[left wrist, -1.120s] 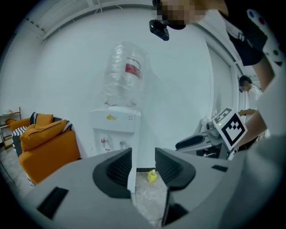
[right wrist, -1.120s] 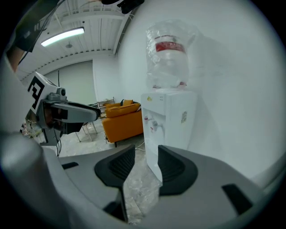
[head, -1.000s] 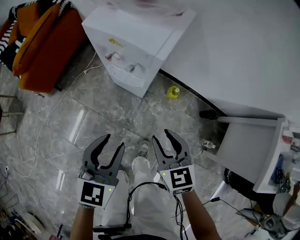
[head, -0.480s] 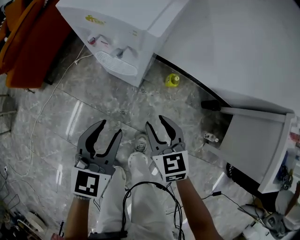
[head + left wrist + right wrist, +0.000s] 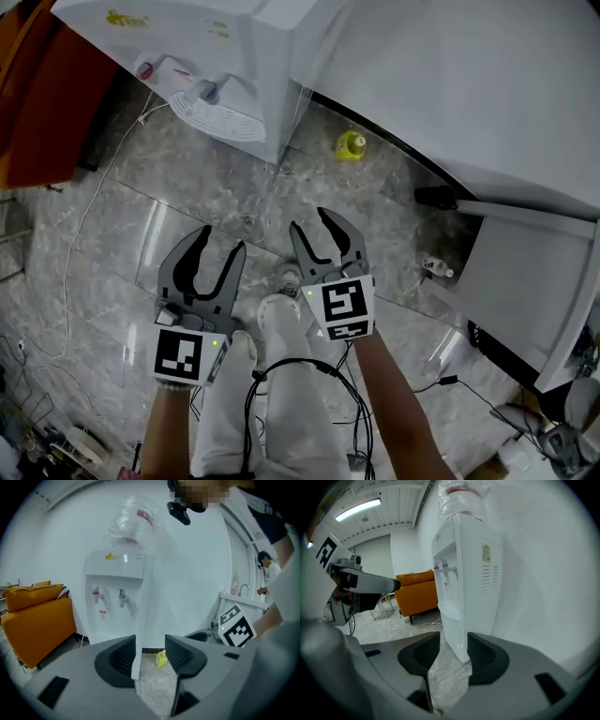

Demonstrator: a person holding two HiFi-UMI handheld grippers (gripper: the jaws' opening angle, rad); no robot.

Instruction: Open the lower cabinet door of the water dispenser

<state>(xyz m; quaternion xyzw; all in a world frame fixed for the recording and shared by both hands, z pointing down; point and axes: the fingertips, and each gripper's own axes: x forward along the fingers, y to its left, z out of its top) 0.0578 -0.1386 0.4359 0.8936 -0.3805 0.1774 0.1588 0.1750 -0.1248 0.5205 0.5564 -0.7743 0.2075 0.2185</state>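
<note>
Grey marble floor (image 5: 187,206) runs up to a white wall (image 5: 469,84). The water dispenser (image 5: 187,56) stands against that wall, with a clear bottle (image 5: 131,522) upended on its top. Its red and grey taps and white drip tray (image 5: 220,117) face me. The lower cabinet door sits below that tray, hidden from above and barely showing in my other views.

I hold my left gripper (image 5: 220,239) and right gripper (image 5: 311,220) side by side, well short of the dispenser's front. Both are aimed toward it and touch nothing. The fingers of the left have just been opening and stand spread, with only floor between them. Those of the right have just been opening too and are spread wide, empty.

As I face the dispenser, an orange sofa (image 5: 37,103) sits to its left. A white cord (image 5: 94,216) trails over the floor from beside the dispenser. A small yellow bottle (image 5: 351,144) stands on the floor just to its right, by the wall.
</note>
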